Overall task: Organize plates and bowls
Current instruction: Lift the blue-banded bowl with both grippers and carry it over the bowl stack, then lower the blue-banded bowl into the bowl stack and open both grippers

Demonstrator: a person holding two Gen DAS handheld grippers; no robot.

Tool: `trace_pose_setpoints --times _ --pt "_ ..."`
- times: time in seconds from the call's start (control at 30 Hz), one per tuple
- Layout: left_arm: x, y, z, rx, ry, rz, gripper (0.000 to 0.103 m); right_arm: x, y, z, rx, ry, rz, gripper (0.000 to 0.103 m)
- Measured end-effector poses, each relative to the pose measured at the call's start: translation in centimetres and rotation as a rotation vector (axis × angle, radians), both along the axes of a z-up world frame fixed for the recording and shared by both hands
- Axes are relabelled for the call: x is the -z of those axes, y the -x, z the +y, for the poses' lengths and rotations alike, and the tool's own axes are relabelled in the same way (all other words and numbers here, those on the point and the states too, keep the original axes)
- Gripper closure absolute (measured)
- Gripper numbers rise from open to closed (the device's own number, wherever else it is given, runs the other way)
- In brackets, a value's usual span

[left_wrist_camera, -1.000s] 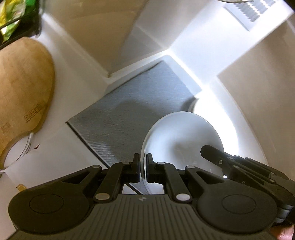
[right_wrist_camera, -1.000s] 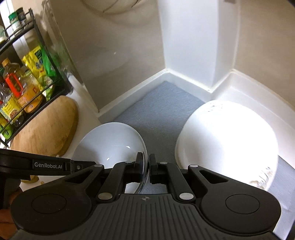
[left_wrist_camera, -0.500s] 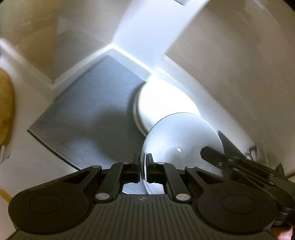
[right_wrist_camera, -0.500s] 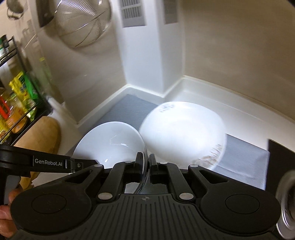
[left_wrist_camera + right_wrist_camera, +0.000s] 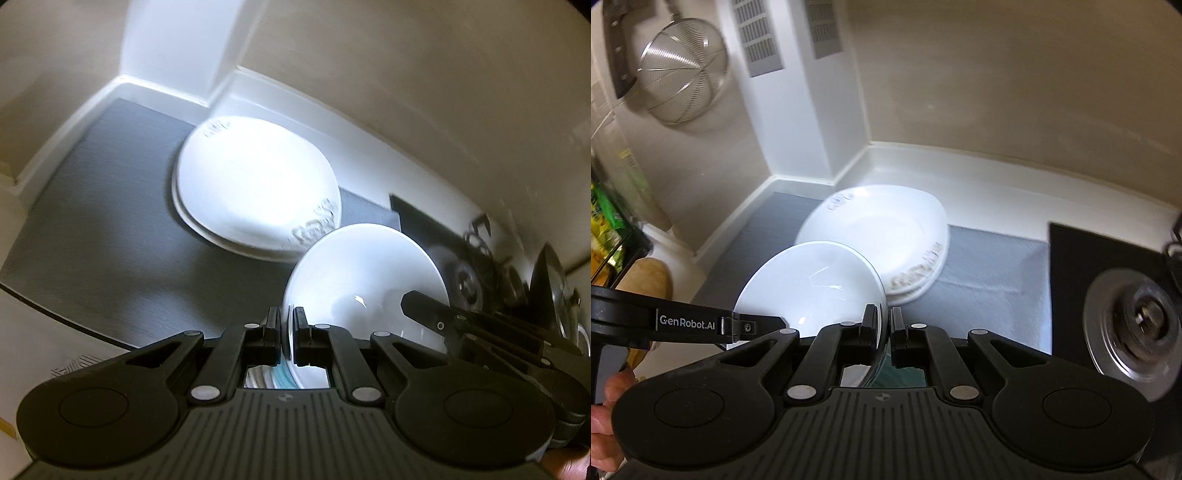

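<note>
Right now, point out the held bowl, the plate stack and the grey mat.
bowl (image 5: 812, 284), right wrist view, inner wall.
plate stack (image 5: 879, 229), right wrist view, top plate's centre.
grey mat (image 5: 110, 221), left wrist view, bare surface.

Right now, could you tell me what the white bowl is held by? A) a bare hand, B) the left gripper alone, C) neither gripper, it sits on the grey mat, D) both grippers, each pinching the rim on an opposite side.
D: the left gripper and the right gripper are each shut on the rim of the white bowl, which hangs above the grey mat near the stacked plates.
</note>
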State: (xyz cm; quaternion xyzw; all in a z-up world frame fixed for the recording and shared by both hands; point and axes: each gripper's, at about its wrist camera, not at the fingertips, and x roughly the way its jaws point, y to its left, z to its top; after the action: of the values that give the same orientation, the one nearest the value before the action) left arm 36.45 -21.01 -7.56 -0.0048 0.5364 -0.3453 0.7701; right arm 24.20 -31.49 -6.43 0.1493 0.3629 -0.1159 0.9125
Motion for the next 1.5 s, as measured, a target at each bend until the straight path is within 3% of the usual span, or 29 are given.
trace_pose_setpoints --times 0.6,1.5 --pt "2.8 1.4 -2.0 0.095 -0.126 0.002 0.097 3.9 2.0 -1.2 0.069 -0.117 0.051 0.097" --pt "3.9 0.9 -3.0 0.121 -0.155 0.029 0.096 5.6 1.4 -2.1 0.061 -0.139 0.072 0.096"
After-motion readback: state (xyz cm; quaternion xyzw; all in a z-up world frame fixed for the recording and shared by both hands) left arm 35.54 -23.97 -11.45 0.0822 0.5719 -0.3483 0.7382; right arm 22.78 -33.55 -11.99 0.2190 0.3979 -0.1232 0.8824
